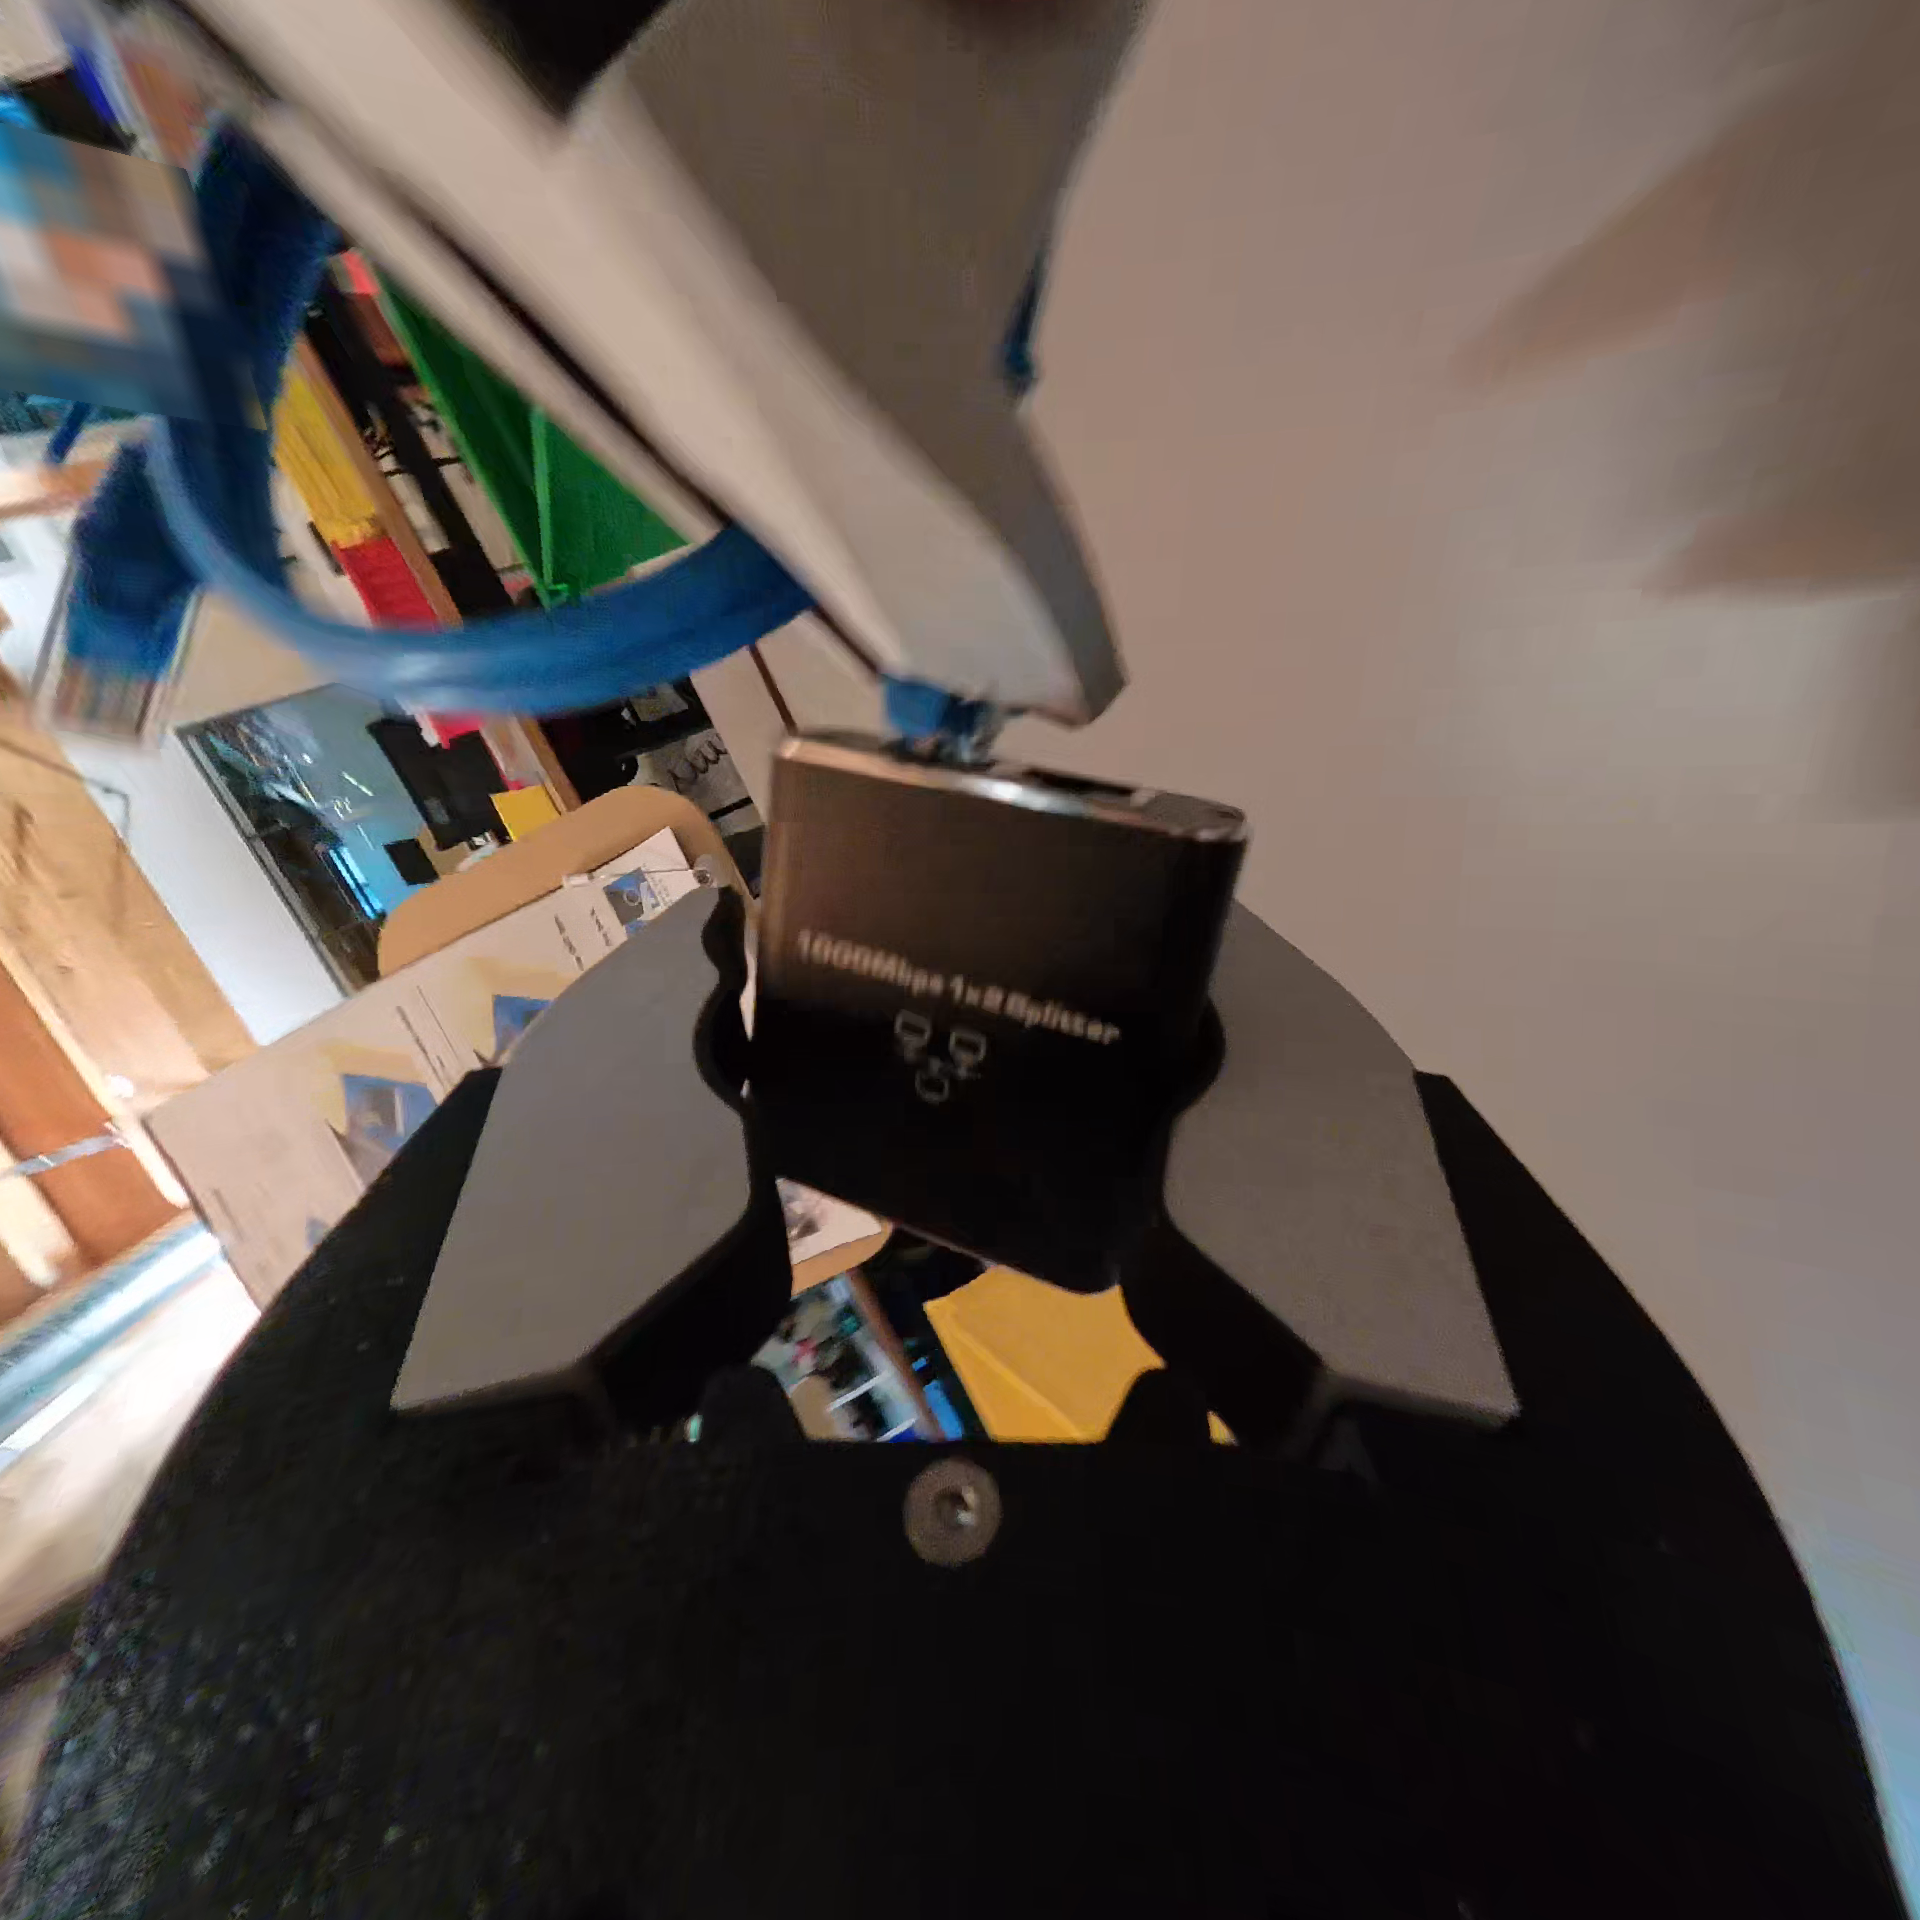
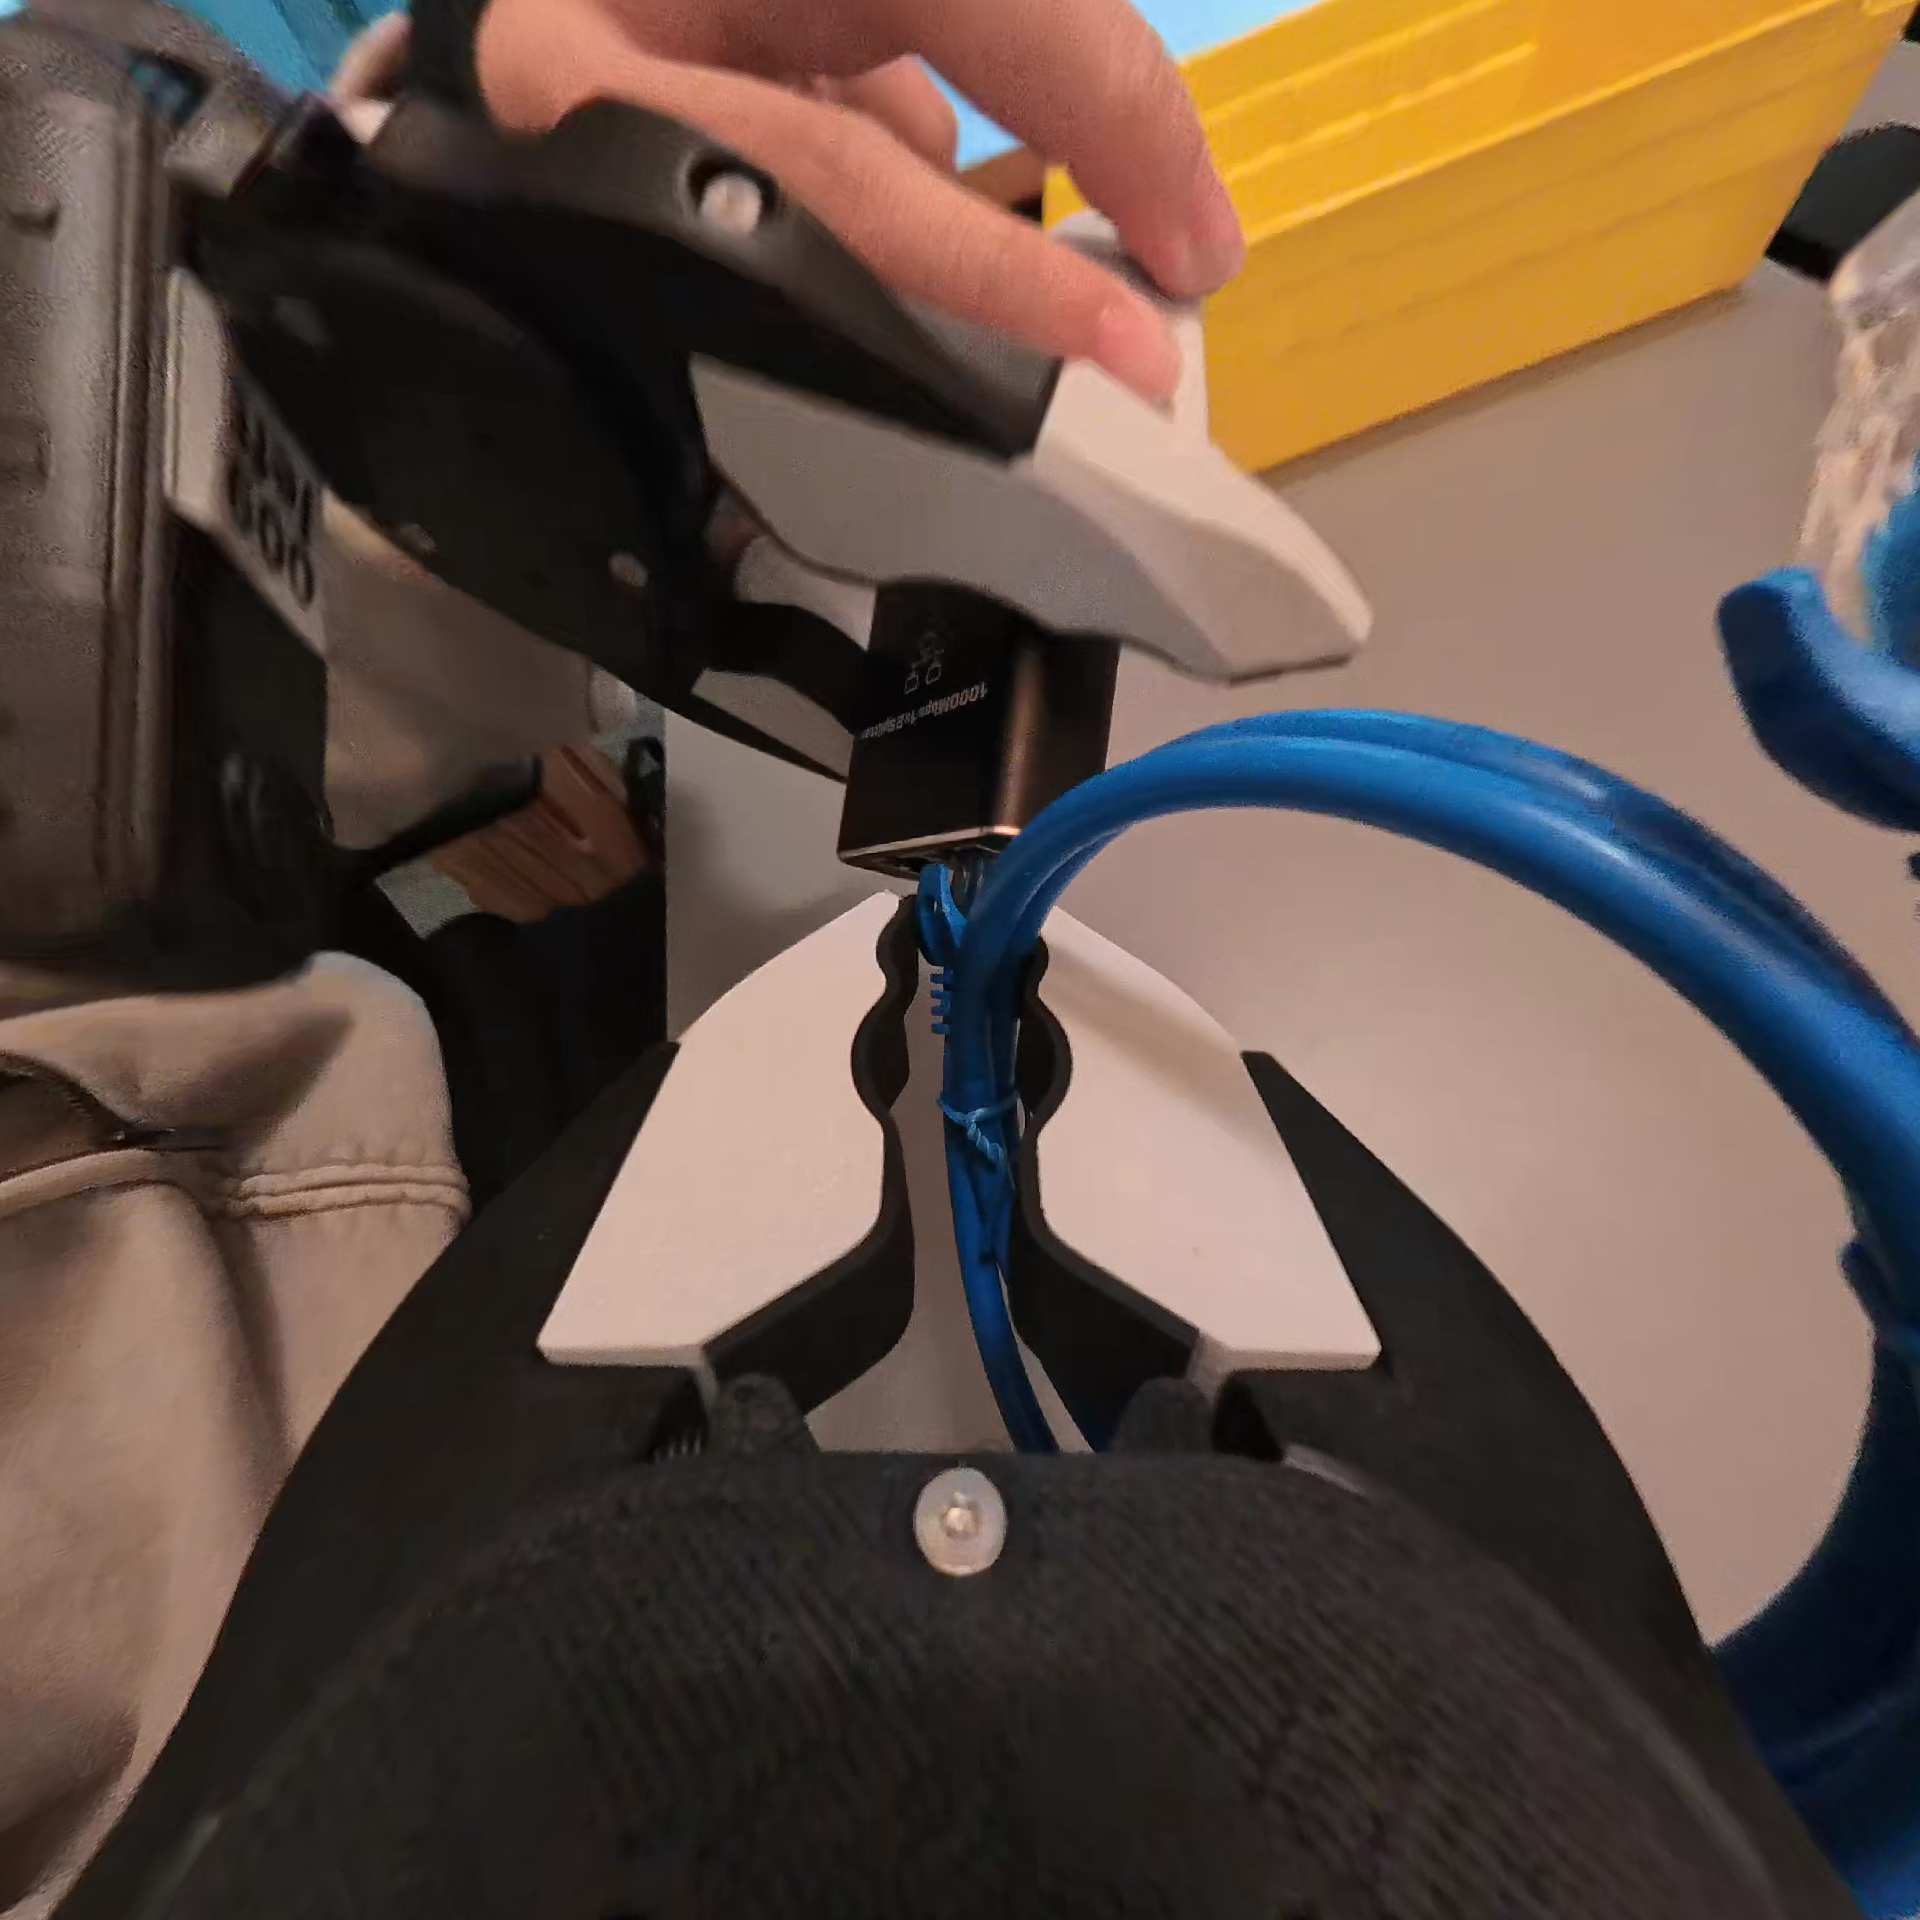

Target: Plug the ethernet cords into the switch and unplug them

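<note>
My left gripper (image 1: 977, 966) is shut on a small black switch box (image 1: 987, 935) and holds it in the air. The box also shows in the right wrist view (image 2: 935, 727), gripped by the other gripper's pale fingers (image 2: 1143, 540). My right gripper (image 2: 971, 935) is shut on a blue ethernet cord (image 2: 982, 1039) just behind its plug. The plug (image 2: 951, 868) sits at the box's port face; how deep it sits I cannot tell. In the left wrist view the right gripper's grey finger (image 1: 883, 416) comes down from above, with the blue plug (image 1: 930, 717) at the box's top edge. The cord (image 1: 499, 644) loops off to the left.
A yellow bin (image 2: 1507, 208) stands on the grey table (image 2: 1507, 831) at the back right. A person's hand (image 2: 935, 135) holds the left gripper, with a beige sleeve (image 2: 156, 1247) at left. More blue cord (image 2: 1818, 727) coils at right. Boxes and shelves (image 1: 416, 1039) lie left of the switch.
</note>
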